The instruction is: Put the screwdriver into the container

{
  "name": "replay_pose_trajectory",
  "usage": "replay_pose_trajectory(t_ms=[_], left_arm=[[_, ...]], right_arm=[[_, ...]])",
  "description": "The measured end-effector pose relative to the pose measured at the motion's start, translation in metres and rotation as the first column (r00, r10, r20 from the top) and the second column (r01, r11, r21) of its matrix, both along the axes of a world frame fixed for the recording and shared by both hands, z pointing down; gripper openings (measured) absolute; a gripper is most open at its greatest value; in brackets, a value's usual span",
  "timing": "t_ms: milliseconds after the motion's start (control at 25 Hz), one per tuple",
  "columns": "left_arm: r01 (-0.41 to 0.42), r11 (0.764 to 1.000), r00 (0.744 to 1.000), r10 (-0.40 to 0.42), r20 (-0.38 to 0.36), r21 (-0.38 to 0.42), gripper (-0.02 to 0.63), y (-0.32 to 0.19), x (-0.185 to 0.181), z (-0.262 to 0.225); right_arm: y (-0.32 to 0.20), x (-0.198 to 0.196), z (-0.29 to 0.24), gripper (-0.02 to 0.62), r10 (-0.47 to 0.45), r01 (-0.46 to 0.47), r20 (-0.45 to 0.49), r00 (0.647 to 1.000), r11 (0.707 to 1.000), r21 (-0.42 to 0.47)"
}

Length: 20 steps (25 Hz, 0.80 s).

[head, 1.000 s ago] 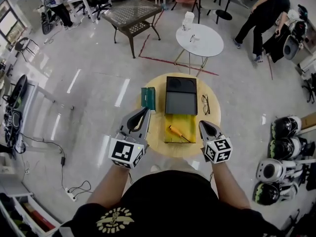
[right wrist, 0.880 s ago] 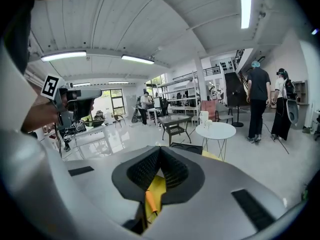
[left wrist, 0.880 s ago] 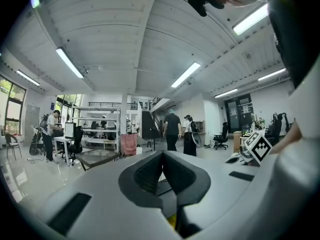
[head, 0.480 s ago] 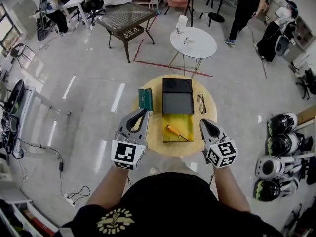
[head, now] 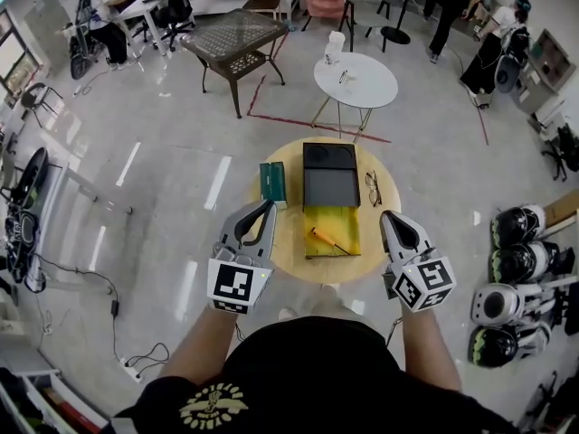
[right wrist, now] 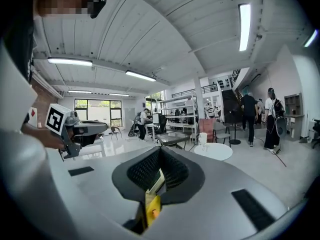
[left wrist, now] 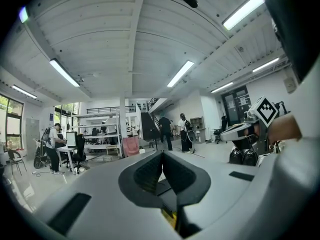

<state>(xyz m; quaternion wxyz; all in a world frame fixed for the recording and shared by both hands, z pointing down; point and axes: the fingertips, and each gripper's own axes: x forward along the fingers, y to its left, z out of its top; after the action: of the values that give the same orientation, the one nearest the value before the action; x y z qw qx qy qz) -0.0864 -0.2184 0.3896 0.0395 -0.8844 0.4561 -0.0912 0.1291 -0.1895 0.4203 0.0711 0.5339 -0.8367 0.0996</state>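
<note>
Both pairs of jaws are clenched on nothing: the left gripper (head: 266, 208) and right gripper (head: 393, 217) hover at either side of the round table (head: 285, 244), while the screwdriver (head: 331, 241) lies on the yellow cloth (head: 348, 220) just in front of the dark container (head: 331, 188). For a clean pick, the right jaws should probably part before descending and close across the orange handle rather than the thin shaft. The shaft's tip is too small to make out, and the container's depth cannot be judged from above.
</note>
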Motion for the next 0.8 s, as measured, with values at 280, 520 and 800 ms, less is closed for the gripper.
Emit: replay_pose_trajectory(t_ms=[280,520,800], left_arm=[[-0.012,1.0,1.0,0.012,0.003,-0.018,0.017,0.014,-0.01,0.006],[-0.014,1.0,1.0,0.014,-0.007,-0.008,0.017,0.023,-0.022,-0.002],[-0.04,0.999,0.999,0.04,-0.001,-0.011,0.017,0.036,-0.025,-0.002]], right_arm=[[0.014,-0.016,-0.013,0.014,-0.013,0.014,-0.03,0.999,1.0,0.027],[0.024,-0.022,-0.019,0.014,-0.005,0.006,-0.032,0.999,0.999,0.036],[0.039,-0.024,-0.028,0.014,0.003,-0.002,-0.026,1.0,0.998,0.06]])
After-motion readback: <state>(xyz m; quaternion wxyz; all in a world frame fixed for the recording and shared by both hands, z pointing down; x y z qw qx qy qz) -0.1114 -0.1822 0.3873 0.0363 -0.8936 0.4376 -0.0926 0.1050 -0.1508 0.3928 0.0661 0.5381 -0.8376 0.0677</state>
